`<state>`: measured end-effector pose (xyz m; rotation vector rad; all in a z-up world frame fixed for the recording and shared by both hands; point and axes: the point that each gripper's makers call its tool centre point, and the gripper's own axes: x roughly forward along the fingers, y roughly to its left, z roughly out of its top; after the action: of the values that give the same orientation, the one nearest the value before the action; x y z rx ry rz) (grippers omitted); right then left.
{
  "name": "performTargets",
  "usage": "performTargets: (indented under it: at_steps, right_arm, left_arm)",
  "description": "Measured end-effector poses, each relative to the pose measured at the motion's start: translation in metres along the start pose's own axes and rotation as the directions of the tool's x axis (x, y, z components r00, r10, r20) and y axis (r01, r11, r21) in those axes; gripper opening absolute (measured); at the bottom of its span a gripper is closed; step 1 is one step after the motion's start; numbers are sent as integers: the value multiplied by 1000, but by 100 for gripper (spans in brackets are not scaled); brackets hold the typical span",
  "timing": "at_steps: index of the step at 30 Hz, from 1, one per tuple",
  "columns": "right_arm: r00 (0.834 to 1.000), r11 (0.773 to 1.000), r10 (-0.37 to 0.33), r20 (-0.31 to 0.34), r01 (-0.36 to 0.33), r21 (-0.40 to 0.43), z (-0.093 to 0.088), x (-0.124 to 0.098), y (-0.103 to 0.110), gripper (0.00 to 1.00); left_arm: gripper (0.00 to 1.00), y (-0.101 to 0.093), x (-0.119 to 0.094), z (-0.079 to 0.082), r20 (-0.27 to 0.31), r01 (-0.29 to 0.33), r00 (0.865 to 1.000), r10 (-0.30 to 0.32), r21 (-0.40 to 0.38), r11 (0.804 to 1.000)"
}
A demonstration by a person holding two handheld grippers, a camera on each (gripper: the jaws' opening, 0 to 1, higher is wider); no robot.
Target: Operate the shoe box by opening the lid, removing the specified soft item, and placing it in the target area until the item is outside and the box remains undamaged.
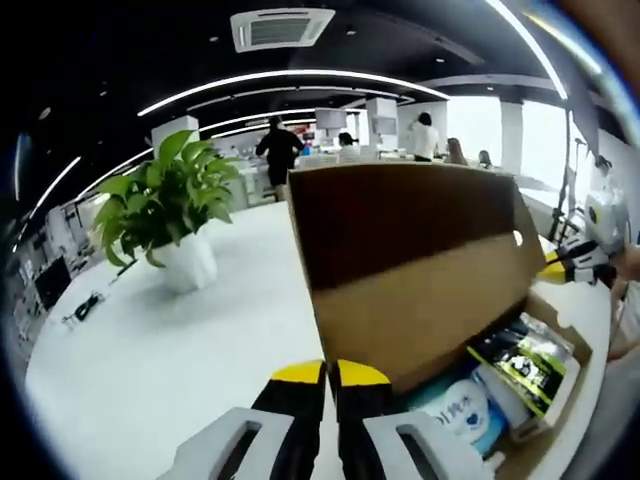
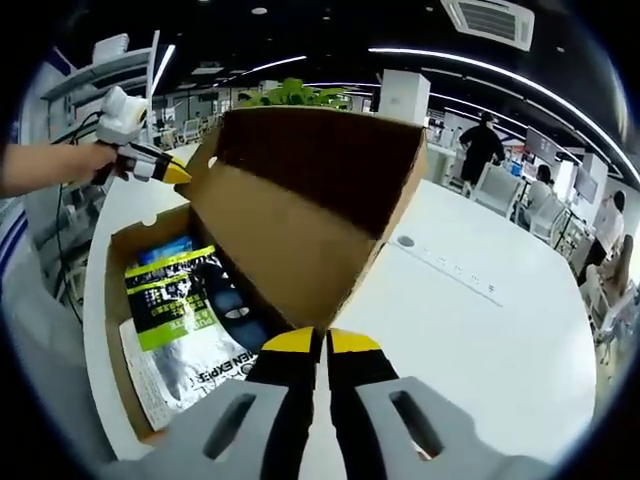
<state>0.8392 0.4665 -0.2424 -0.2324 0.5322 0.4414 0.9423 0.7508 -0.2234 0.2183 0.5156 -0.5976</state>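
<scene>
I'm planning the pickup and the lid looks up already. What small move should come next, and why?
Probably spread the left gripper fingers and ease them down toward the soft blue-and-white pack in the shoe box. The lid stands raised, the contents lie exposed, and both the left gripper and the right gripper appear shut, holding nothing, so opening the fingers comes before any grasp.
</scene>
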Motion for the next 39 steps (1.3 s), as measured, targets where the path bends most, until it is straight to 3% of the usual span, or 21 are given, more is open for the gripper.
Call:
performTargets:
  at_steps: [8,14,20,39]
  right_arm:
    - [1000,1000,-3,-3,3,-1,0,3,-2,3]
    - [1000,1000,2,-6,-2,8,0,6,-4,3]
    - [1000,1000,8,-11,-8,28,-2,9,-5,4]
    - [1000,998,6,-22,-5,62,-7,16,-8,5]
  left_arm:
    - [3,-4,5,1,-30,-2,1000,3,35,999]
    - [4,1,11,0,-41,1,999,0,18,1000]
    - [5,-6,19,-1,-74,0,997,6,77,997]
    - [7,-7,34,-11,-134,25,991,-15,73,997]
